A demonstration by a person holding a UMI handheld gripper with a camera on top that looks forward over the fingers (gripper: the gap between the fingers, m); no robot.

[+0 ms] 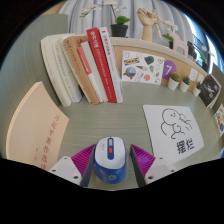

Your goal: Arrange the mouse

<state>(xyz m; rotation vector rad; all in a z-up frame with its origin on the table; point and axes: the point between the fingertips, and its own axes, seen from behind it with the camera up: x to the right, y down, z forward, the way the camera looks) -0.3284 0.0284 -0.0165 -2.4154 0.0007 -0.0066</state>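
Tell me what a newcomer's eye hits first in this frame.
The blue-and-white mouse sitting between the pink pads of the hand-held gripper; whether the pads press it is unclear. Beyond it, a row of books leans along the desk's back, and a white sheet with a line drawing lies to the right.

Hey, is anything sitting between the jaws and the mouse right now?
No. The white and blue computer mouse already sits between the gripper's jaws, their pink pads at its sides. Whether they press it, I cannot tell.
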